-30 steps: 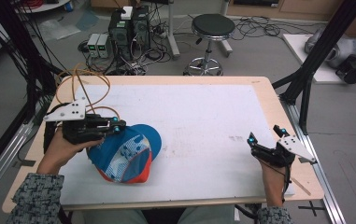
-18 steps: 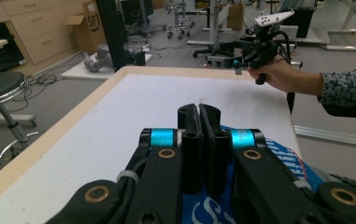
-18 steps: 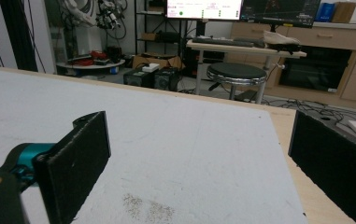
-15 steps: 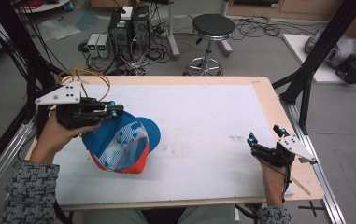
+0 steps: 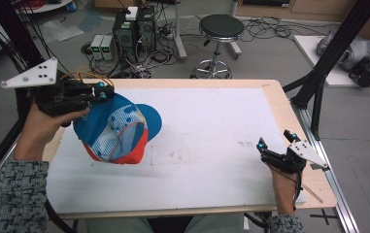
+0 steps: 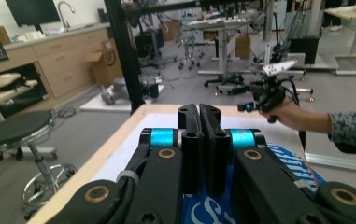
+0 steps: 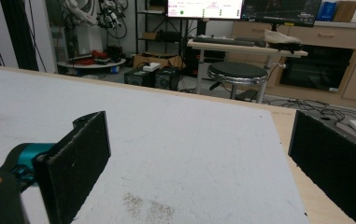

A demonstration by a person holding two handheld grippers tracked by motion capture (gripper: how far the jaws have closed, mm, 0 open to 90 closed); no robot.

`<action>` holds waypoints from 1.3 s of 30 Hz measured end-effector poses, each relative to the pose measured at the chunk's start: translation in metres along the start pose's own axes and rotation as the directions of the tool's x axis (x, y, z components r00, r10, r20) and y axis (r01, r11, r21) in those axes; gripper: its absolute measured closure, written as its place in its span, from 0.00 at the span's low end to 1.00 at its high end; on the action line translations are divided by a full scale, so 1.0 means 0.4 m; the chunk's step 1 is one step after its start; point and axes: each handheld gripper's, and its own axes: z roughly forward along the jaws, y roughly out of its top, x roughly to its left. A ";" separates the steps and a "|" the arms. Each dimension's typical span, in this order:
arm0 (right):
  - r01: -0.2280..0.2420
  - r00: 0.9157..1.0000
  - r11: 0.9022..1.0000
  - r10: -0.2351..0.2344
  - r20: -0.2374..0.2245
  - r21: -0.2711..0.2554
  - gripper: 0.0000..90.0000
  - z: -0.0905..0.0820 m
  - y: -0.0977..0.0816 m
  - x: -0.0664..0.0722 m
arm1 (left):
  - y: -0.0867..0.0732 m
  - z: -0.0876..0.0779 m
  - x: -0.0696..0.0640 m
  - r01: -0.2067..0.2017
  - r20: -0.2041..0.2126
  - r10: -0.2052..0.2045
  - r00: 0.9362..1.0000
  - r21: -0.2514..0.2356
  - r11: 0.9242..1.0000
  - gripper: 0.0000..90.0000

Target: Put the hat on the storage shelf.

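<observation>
A blue cap (image 5: 119, 128) with white pattern and an orange brim hangs tilted above the left part of the white mat (image 5: 211, 126). My left gripper (image 5: 106, 93) is shut on the cap's upper rim and holds it in the air. In the left gripper view the black jaws (image 6: 199, 112) are pressed together, with the cap's blue fabric (image 6: 288, 163) below them. My right gripper (image 5: 276, 139) rests near the table's right edge, open, with nothing between its fingers. In the right gripper view its pads (image 7: 80, 158) stand wide apart over bare mat (image 7: 189, 140).
The wooden table rim (image 5: 289, 116) borders the mat. Black frame posts (image 5: 328, 63) rise at the right. A stool (image 5: 221, 26) and computer boxes (image 5: 134, 24) with cables stand on the floor beyond the far edge.
My left gripper has risen and drawn back toward the far left, lifting the cap off the mat. The right gripper has stayed in place.
</observation>
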 end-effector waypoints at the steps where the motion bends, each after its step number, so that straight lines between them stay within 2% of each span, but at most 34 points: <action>1: 0.000 1.000 1.000 0.000 0.000 0.000 0.05 0.000 0.000 0.000 | 0.008 -0.003 0.002 -0.007 -0.006 0.007 1.000 -0.003 1.000 0.97; 3: -0.001 1.000 1.000 0.001 0.000 -0.001 0.05 0.000 0.000 0.000 | 0.021 -0.008 0.007 -0.017 -0.013 0.017 1.000 -0.003 1.000 0.97; 8: -0.002 1.000 1.000 0.002 -0.001 -0.001 0.05 0.000 0.000 0.001 | 0.058 -0.025 0.034 -0.028 -0.046 0.026 0.999 -0.041 0.999 0.97; 11: -0.002 1.000 1.000 0.002 -0.001 0.000 0.05 0.000 0.000 0.001 | 0.069 -0.028 0.045 -0.031 -0.058 0.028 0.998 -0.045 0.999 0.97; 19: 0.000 1.000 1.000 0.000 -0.002 0.001 0.05 0.001 0.000 0.000 | 0.102 -0.040 0.100 -0.040 -0.109 0.034 0.993 -0.054 0.998 0.97; 31: 0.000 1.000 1.000 0.000 -0.004 0.003 0.05 0.000 0.000 -0.001 | 0.099 -0.064 0.162 -0.010 -0.181 -0.001 0.984 -0.058 0.998 0.98; 37: -0.002 1.000 1.000 0.002 -0.004 0.004 0.05 0.001 -0.001 0.000 | 0.099 -0.074 0.183 0.005 -0.183 -0.016 0.983 -0.064 0.998 0.98; 39: -0.002 1.000 1.000 0.002 -0.003 0.005 0.05 0.001 -0.001 0.000 | 0.106 -0.074 0.184 0.004 -0.172 -0.017 0.985 -0.077 0.997 0.98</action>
